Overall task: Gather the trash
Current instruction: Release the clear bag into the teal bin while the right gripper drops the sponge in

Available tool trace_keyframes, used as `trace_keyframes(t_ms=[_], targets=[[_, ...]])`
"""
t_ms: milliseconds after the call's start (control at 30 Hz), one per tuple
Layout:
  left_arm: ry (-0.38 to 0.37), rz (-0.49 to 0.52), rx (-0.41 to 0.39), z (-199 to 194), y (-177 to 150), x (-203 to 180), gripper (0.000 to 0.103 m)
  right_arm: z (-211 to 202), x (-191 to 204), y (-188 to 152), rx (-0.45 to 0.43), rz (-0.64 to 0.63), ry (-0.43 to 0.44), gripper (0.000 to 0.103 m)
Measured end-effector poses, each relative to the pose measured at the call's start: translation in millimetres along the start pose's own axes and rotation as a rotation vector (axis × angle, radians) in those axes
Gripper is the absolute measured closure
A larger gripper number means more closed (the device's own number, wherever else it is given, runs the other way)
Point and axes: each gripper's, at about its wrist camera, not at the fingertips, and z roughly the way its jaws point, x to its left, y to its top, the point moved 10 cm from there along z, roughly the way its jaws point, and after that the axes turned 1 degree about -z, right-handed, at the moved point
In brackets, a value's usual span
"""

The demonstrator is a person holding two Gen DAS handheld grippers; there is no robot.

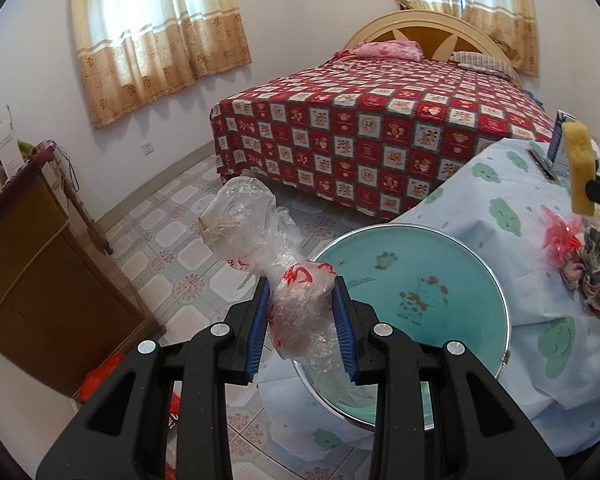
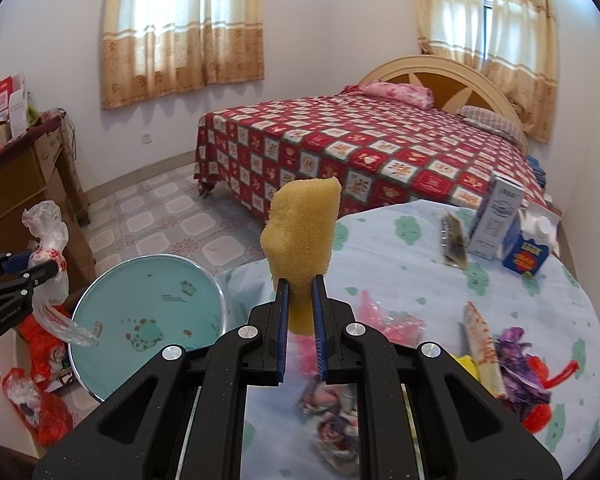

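In the left wrist view we see the left hand-held gripper closed on a crumpled clear plastic bag with red print. The bag stands up beyond the blue pads, and its lower tail hangs down between the fingers, where it is hard to separate from the basin rim behind it. Just to the right of this hand-held gripper is a round teal basin with a metal rim; its near edge is hidden by the gripper body.

In the right wrist view the right hand-held gripper is squeezed tight on a yellow sponge, which rises upright past the fingertips. Its bottom end is hidden between the pads. To the right of this hand-held gripper the worktop, covered with a pale blue cloth, carries more trash: a white-blue carton, a small blue box, a dark flat wrapper and pink plastic. Directly under the fingers lies a blurred colourful wrapper; we think it is crumpled foil, but the blur makes this uncertain. The coloured scraps at the right are partly cut off by the frame. Beyond both grippers is a bed with a red chequered cover.
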Motion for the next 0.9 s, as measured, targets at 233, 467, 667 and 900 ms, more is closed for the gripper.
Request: trace_keyframes(t_ms=[233, 467, 667, 900], targets=[[0.012, -0.021, -0.009, 0.6, 5.1, 10.7, 0.072, 13.8, 20.5, 0.6, 0.013, -0.024, 0.031, 0.091], [0.013, -0.03, -0.01, 2.1, 6.5, 12.5, 0.072, 24.6, 38.9, 3.0, 0.022, -0.041, 0.059, 0.091], [0.006, -0.032, -0.01, 1.4, 6.7, 12.4, 0.072, 31.5, 57.3, 6.2, 0.027, -0.061, 0.082, 0.091], [-0.007, -0.028, -0.01, -0.1, 7.2, 8.9, 0.072, 36.8, 72.3, 7.4, 0.032, -0.077, 0.103, 0.091]])
